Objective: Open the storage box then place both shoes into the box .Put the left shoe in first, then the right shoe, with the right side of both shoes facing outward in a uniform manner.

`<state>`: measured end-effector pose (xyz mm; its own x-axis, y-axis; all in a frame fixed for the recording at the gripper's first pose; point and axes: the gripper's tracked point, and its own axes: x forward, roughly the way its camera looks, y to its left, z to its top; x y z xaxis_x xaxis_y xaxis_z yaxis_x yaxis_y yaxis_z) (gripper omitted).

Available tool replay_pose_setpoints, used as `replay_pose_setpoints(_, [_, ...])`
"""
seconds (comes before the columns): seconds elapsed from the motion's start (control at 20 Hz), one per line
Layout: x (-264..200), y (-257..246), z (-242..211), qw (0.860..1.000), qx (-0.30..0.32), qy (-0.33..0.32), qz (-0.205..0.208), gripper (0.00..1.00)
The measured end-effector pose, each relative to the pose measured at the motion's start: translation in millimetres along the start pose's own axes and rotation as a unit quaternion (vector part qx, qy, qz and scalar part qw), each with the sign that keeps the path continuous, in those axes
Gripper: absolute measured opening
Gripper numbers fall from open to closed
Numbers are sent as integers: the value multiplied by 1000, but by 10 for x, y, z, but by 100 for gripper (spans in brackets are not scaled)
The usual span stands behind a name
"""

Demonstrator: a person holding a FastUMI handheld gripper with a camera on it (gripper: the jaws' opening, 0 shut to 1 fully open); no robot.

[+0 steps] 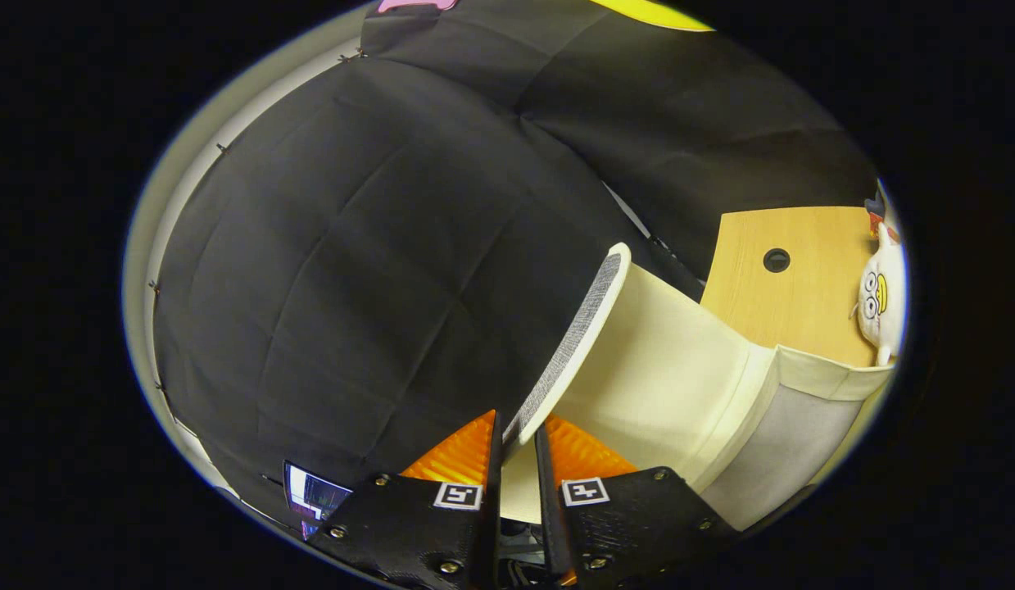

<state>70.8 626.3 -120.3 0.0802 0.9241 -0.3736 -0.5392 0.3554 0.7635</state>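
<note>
Cream fabric storage box point(679, 385) is sitting on the light wooden desk point(802, 295), its grey-lined lid flap point(568, 348) being lifted by the claw point(519, 438), fingers nearly closed, pinching the flap's edge. Opening underway, I judge; both shoes still to go in.

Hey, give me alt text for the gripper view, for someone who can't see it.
The hand-held gripper is shut on the edge of a storage box lid, holding it swung up from the cream storage box. Beyond the box sit a wooden table and a white plush toy, with black cloth behind.
</note>
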Motion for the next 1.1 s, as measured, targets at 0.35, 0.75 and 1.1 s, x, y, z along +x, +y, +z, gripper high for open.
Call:
replay_pose_setpoints(0.35, [-150,46,151,1000,0,-17,-10,64])
replay_pose_setpoints(0.75, [-1082,-263,140,998,-15,-44,-45,81])
replay_pose_setpoints(1.1, [-1853,-853,44,990,-35,-57,-123,96])
